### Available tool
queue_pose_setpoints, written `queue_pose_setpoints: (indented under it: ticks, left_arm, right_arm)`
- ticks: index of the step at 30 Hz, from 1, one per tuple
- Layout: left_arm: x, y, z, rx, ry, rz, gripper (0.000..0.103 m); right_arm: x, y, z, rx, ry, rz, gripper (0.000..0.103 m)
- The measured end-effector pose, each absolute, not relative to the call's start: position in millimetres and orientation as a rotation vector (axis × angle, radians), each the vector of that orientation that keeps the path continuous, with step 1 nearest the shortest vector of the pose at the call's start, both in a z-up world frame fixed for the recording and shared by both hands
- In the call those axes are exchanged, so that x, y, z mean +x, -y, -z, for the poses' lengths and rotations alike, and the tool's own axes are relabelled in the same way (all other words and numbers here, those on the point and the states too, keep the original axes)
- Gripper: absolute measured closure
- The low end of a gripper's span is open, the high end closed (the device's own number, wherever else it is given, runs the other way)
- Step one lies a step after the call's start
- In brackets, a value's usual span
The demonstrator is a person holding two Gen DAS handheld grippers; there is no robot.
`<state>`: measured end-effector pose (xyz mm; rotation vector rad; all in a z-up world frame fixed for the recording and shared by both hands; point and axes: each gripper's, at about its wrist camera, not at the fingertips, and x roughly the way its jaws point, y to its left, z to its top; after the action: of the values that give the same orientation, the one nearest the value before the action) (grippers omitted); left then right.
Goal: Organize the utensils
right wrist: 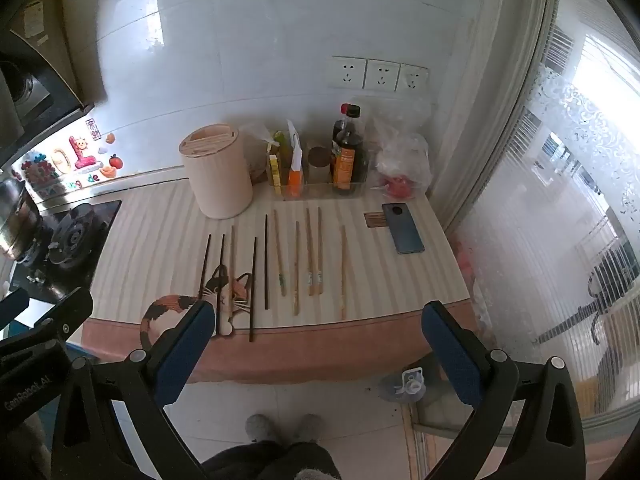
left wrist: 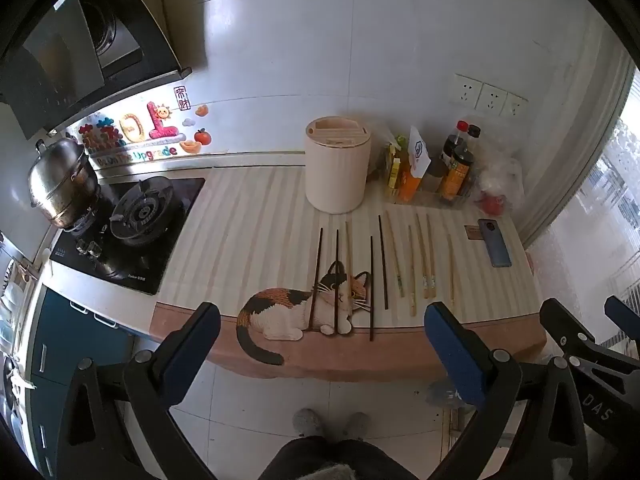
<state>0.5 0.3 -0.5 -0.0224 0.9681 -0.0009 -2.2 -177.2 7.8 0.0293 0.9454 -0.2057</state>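
Several dark chopsticks [left wrist: 382, 262] [right wrist: 266, 260] and several pale wooden chopsticks [left wrist: 422, 256] [right wrist: 310, 250] lie side by side on the striped counter mat [left wrist: 248, 220] [right wrist: 160, 232]. Behind them stands a cream cylindrical utensil holder [left wrist: 336, 164] [right wrist: 216, 170] with a slotted lid. My left gripper [left wrist: 322, 344] hangs open in front of the counter's edge, nothing between its blue pads. My right gripper [right wrist: 320, 342] is open too, just as far back, and empty. Each gripper shows at the edge of the other's view.
A gas hob [left wrist: 132, 224] with a steel pot [left wrist: 60, 184] lies at the left. Sauce bottles [left wrist: 458, 164] [right wrist: 348, 152] and packets stand at the back, a phone [left wrist: 496, 242] [right wrist: 402, 228] at the right. A cat picture [left wrist: 304, 308] marks the mat. Person's slippers [left wrist: 332, 424] stand on the floor.
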Motion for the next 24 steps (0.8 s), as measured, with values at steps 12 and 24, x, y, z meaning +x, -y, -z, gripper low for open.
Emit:
queue_pose_setpoints:
  ticks: [12,24]
  left_arm:
    - [1.4,-2.9,-2.3,-0.018,-0.965,-0.004,0.000]
    - [-1.1,-3.8,0.1,-0.010,-0.958,-0.011,0.000]
  right_arm:
    - [0.7,171.7,-8.2,0.026,-0.952,0.204,0.000]
    - [-3.3,179.6,-13.3,0.031,-0.944,0.203,0.000]
